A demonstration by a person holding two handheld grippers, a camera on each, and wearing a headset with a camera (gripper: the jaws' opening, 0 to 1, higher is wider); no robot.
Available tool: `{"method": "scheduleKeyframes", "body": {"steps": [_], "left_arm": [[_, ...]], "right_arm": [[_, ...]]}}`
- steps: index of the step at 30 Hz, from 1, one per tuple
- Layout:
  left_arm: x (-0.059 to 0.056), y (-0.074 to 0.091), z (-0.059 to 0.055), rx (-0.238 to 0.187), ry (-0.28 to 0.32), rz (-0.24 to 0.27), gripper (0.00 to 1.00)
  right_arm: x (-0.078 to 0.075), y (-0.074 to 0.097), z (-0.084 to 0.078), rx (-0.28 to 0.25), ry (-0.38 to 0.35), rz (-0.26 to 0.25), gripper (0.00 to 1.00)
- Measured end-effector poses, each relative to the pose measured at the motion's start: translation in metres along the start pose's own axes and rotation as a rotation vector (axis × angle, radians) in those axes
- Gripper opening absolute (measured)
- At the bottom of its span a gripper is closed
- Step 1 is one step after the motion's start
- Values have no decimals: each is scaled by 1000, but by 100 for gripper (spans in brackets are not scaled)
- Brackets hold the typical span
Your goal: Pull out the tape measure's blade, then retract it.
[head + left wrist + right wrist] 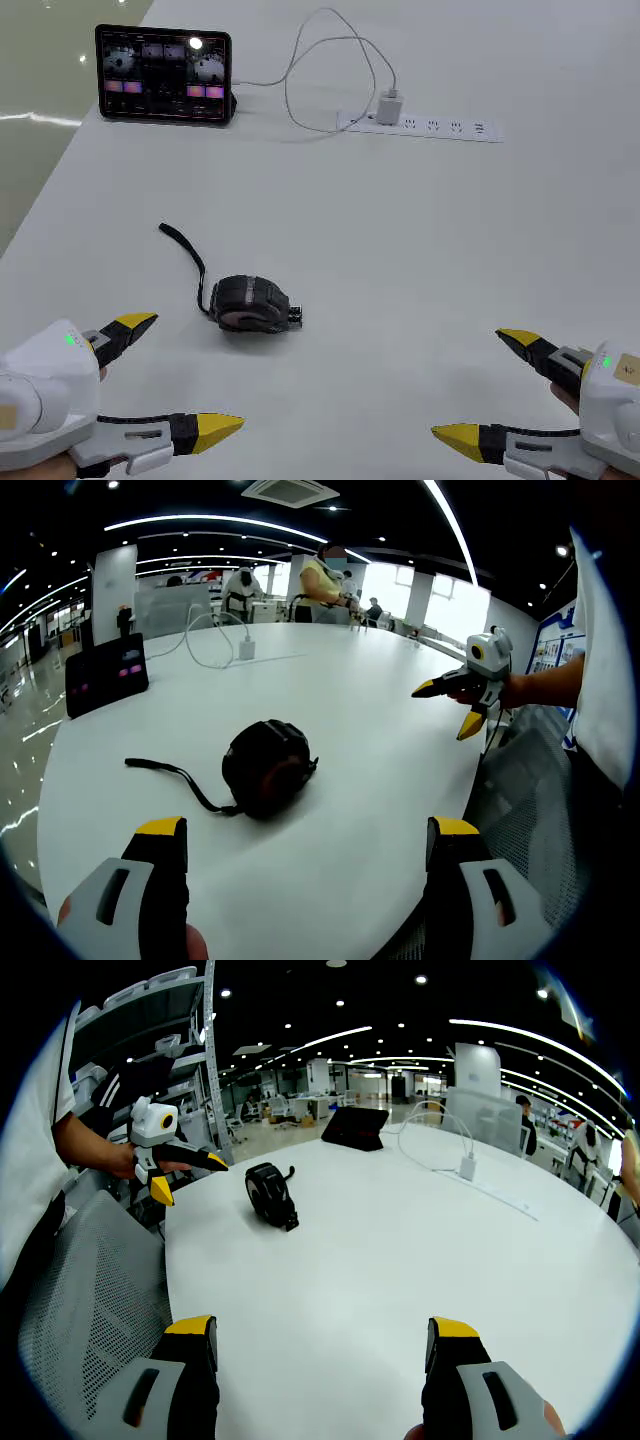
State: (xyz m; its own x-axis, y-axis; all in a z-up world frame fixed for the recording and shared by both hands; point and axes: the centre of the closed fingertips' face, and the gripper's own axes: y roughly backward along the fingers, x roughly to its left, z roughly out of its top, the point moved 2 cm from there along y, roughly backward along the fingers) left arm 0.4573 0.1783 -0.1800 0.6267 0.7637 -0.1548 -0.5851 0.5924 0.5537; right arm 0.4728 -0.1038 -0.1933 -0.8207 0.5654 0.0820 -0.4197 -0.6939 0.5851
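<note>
Left gripper (195, 370) at near left, jaws spread wide, nothing between them. Right gripper (468, 383) at near right, jaws spread the same, empty. Both sit over the near edge of the white table (420, 260). Tablet (165, 75) propped at far left, screen lit. Power strip (430, 126) lies at far right of centre. Tape measure (252, 303), dark case, lies left of centre, just beyond the left gripper and well apart from the right one; blade in. Its strap (188, 255) trails away to the far left. White charger (389, 104) plugged into the strip; thin cable (320, 55) loops from it to the tablet.
</note>
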Motion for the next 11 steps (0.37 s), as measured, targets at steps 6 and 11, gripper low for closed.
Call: {"method": "scheduleKeyframes", "body": {"steps": [6, 11], "left_arm": [[2, 1, 0, -1, -23, 14, 98], [2, 2, -1, -3, -10, 8, 97]], "right_arm": [[0, 0, 0, -1, 0, 1, 84], [0, -1, 1, -2, 0, 0, 84]]}}
